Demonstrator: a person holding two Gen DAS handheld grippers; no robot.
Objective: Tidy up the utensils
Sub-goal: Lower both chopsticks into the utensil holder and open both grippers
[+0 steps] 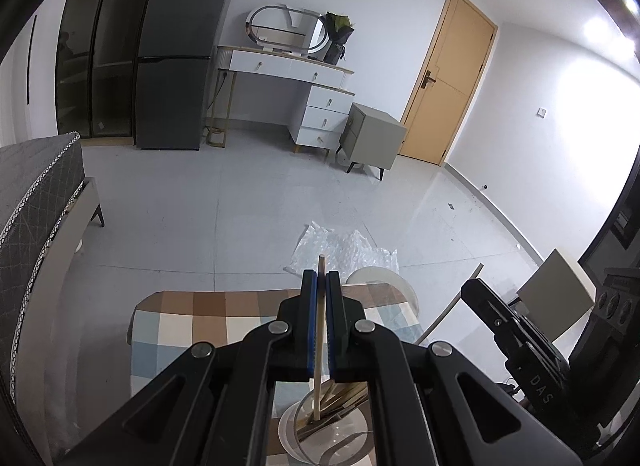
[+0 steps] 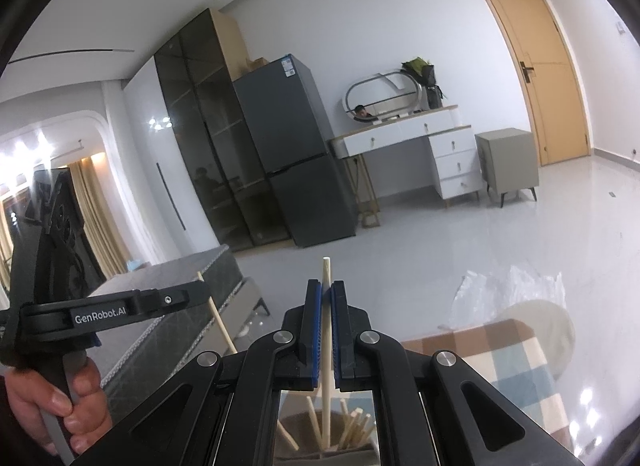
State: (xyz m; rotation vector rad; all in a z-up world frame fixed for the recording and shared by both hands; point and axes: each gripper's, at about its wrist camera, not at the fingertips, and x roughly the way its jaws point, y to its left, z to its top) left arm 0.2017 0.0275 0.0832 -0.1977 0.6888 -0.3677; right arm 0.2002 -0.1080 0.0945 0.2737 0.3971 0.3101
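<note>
My left gripper (image 1: 321, 278) is shut on a pale wooden chopstick (image 1: 320, 266) held upright; its lower end reaches into a round holder (image 1: 316, 422) with several other sticks below the jaws. My right gripper (image 2: 327, 290) is shut on another wooden chopstick (image 2: 326, 270), also upright, above a holder (image 2: 332, 430) with several sticks. The left gripper also shows in the right wrist view (image 2: 120, 306), with its chopstick (image 2: 218, 318) slanting down. The right gripper's body shows at the right of the left wrist view (image 1: 516, 330).
A checkered tablecloth (image 1: 180, 322) covers the table below. A round white stool (image 1: 380, 280) and bubble wrap (image 1: 340, 246) lie on the floor beyond. A grey mattress (image 1: 28, 217) is at left. A fridge, dressing table, nightstand and door stand far off.
</note>
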